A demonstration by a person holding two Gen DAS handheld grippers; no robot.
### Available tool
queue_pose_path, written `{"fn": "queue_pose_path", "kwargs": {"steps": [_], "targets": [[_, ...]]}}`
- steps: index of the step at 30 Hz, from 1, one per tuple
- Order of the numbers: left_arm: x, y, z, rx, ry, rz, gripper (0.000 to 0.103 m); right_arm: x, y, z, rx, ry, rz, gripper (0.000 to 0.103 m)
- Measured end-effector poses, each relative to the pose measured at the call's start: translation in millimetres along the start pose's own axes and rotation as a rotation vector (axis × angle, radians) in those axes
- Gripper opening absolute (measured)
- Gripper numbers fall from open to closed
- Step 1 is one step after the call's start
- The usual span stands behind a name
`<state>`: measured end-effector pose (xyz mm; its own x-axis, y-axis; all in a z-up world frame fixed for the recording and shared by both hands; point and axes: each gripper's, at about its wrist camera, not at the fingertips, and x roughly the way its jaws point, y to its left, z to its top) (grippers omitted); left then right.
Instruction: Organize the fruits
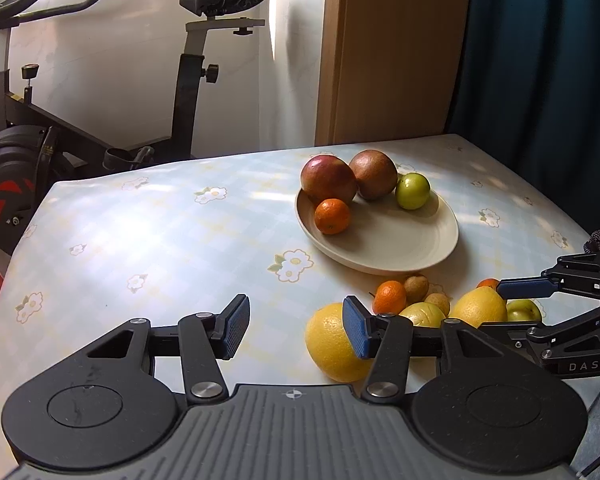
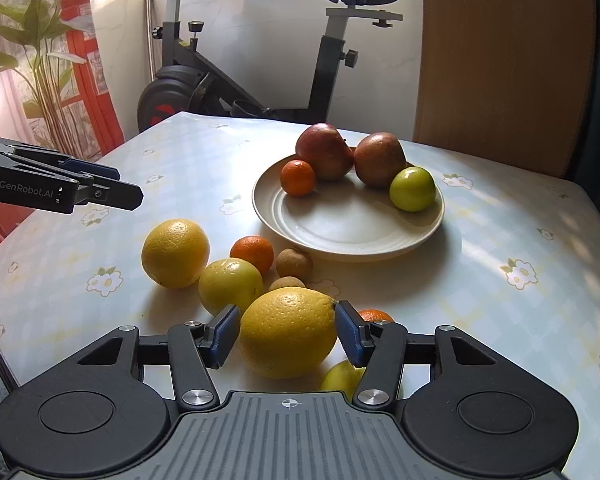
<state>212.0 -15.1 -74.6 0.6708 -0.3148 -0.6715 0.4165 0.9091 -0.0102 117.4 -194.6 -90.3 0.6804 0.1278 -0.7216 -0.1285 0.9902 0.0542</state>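
Note:
A cream plate [image 2: 348, 236] holds two red-brown fruits [image 2: 326, 156], a mandarin [image 2: 297, 177] and a green fruit [image 2: 413, 189]. In front of it, loose fruit lies on the table: yellow citrus [image 2: 175, 252], a mandarin [image 2: 253, 252] and small brown fruits [image 2: 294, 263]. My right gripper [image 2: 288, 332] is open and straddles a large yellow citrus [image 2: 288, 330] that rests on the table, with its pads close beside the fruit. My left gripper [image 1: 296, 328] hangs open with nothing between its fingers. A yellow citrus [image 1: 328, 344] lies just behind its right finger.
The table wears a pale checked cloth with flowers [image 1: 140, 232]; its left half is bare. An exercise bike [image 1: 188, 80] stands beyond the far edge, with a wooden panel [image 1: 392, 48] and a dark curtain [image 1: 548, 60] at the right. A plant [image 2: 44, 60] stands at the left.

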Motion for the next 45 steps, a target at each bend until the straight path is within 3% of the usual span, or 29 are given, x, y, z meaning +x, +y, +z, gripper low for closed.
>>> {"fn": "queue_pose_path", "kwargs": {"steps": [19, 23, 25, 27, 34, 39, 45], "targets": [[1, -1, -2, -0.020, 0.004, -0.005, 0.054, -10, 25, 7, -0.061, -0.025, 0.101, 0.050], [1, 0, -2, -0.024, 0.005, -0.005, 0.054, -14, 28, 7, -0.079, -0.043, 0.080, 0.049], [0, 0, -2, -0.030, 0.004, -0.007, 0.054, -17, 26, 5, -0.089, -0.065, 0.034, 0.063], [1, 1, -2, -0.035, 0.003, -0.012, 0.054, -12, 19, 3, -0.064, -0.052, 0.000, 0.066], [1, -3, -2, -0.041, 0.002, -0.031, 0.054, 12, 4, -7, 0.033, 0.035, 0.073, 0.052], [-2, -12, -5, 0.016, 0.009, -0.026, 0.054, 9, 16, -9, -0.023, 0.024, 0.076, 0.052], [-3, -16, -8, 0.011, 0.023, -0.103, 0.053, 2, 29, -6, -0.084, 0.011, 0.090, 0.052]]}}
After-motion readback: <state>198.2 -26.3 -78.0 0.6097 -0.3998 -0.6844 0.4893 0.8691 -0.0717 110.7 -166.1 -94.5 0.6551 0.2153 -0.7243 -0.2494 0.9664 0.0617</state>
